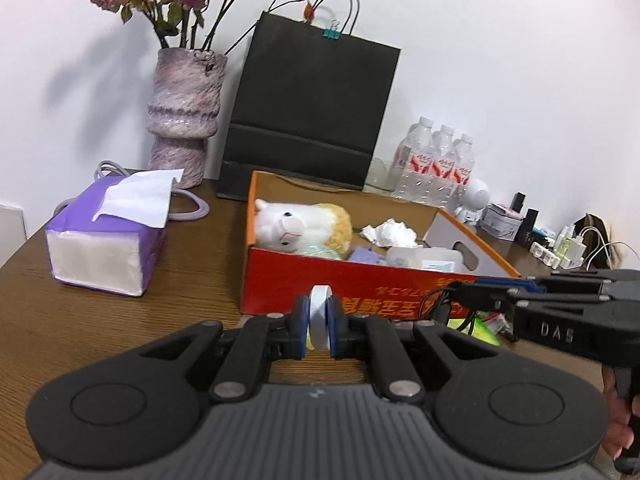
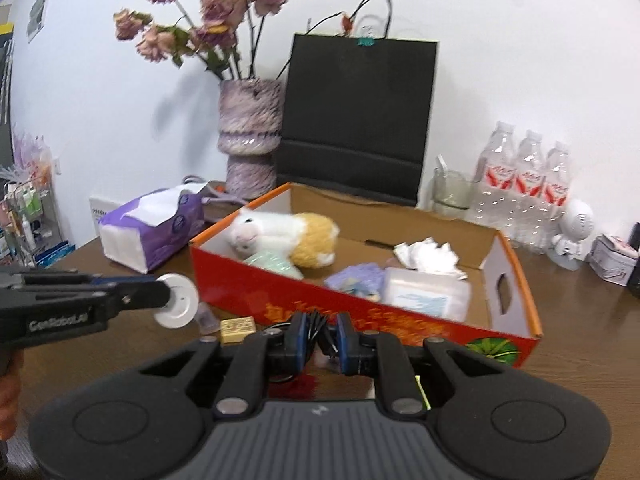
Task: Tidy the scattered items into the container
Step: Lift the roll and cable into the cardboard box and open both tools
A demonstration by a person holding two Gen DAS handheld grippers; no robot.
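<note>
Grippers (image 1: 318, 322) over wooden table (image 1: 80, 320), white wall (image 1: 500, 60)

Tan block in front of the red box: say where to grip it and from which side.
Come from above, probably. The tan block lies flat and low on the table, close to the red box, so a level approach has little room. Close the tongs across its narrower width.

The red cardboard box's (image 2: 360, 312) printed lettering is blurred, unreadable. Small bottles and chargers (image 1: 560, 246) at the wooden table's (image 1: 100, 320) far edge are indistinct.
</note>
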